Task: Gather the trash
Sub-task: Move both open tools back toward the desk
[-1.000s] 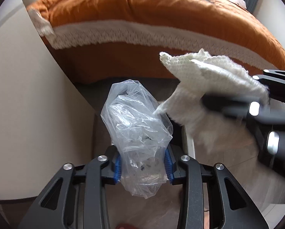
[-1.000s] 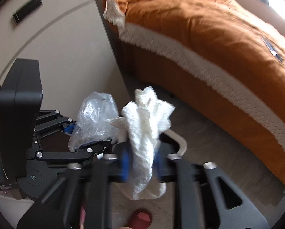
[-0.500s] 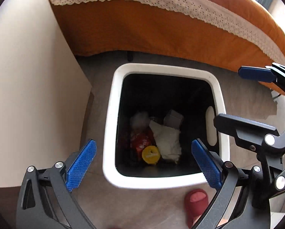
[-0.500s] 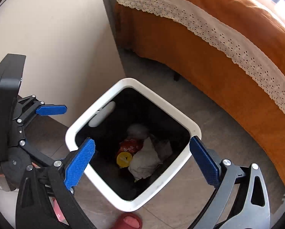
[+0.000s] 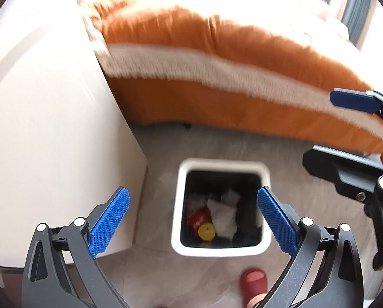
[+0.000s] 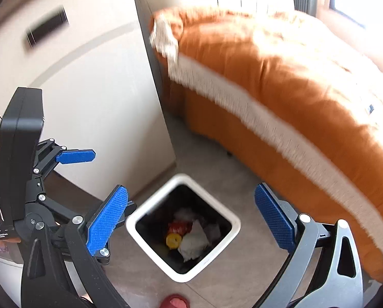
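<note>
A: We hold the left gripper [image 5: 193,217] and right gripper [image 6: 190,219] above the floor, both tilted down, blue-padded fingers spread wide, gripping nothing.

B: Between our fingers, at six o'clock, stands the white square plastic bin [image 5: 221,251]. Crumpled white tissue [image 5: 223,218], a red wrapper [image 5: 198,218] and a yellow round cap [image 5: 206,231] lie inside.

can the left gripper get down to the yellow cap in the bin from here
Probably yes: the left gripper is open above the uncovered bin, and the yellow cap lies exposed beside the white tissue.
</note>
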Available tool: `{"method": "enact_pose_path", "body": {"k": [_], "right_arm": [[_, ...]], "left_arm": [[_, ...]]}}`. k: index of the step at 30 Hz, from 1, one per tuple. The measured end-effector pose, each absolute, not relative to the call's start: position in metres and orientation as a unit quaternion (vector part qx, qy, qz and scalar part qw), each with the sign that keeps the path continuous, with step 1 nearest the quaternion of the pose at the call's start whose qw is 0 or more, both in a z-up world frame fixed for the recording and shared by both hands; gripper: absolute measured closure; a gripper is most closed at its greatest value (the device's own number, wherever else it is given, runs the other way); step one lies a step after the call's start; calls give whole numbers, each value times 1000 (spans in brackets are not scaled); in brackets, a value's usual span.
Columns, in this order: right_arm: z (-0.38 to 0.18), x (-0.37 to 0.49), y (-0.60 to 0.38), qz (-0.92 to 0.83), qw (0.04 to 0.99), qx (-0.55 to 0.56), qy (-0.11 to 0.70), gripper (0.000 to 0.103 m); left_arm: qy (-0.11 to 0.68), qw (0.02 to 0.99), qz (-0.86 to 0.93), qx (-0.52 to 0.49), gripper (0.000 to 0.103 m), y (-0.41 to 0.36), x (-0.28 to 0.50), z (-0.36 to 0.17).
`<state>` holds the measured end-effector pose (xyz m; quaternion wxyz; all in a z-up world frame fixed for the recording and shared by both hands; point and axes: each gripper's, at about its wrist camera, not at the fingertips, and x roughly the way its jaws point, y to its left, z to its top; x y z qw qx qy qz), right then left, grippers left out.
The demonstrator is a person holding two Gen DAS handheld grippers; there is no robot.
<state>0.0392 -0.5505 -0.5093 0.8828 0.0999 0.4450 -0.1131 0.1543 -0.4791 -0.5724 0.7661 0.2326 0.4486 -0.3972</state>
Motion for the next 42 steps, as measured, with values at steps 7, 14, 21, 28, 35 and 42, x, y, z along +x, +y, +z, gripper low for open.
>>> {"method": "enact_pose_path", "body": {"k": [7,14,21,28,35,42], "right_arm": [[-381,32,-551,-121,912,88,382,4],[-271,16,-552,-130,937,76,316,4],[-191,5,-552,-122,958,48,255,4],[-136,1,-537,-108,972,25,208,4],[-99,10,-517,-74,980,13,182,4],[-88,44,-479,-13,987,15,161,4]], "left_arm": [[416,791,-395,214,5,-476,155,-448],[371,826,-378,192,5,-467,146,-328],[337,853,-365,161,5,-455,137,-239],[296,876,-351,147,5,-439,129,-171],[260,900,-323,133,5,-411,125,-124],[259,923,-263,110,5,-353,141,-105]]}}
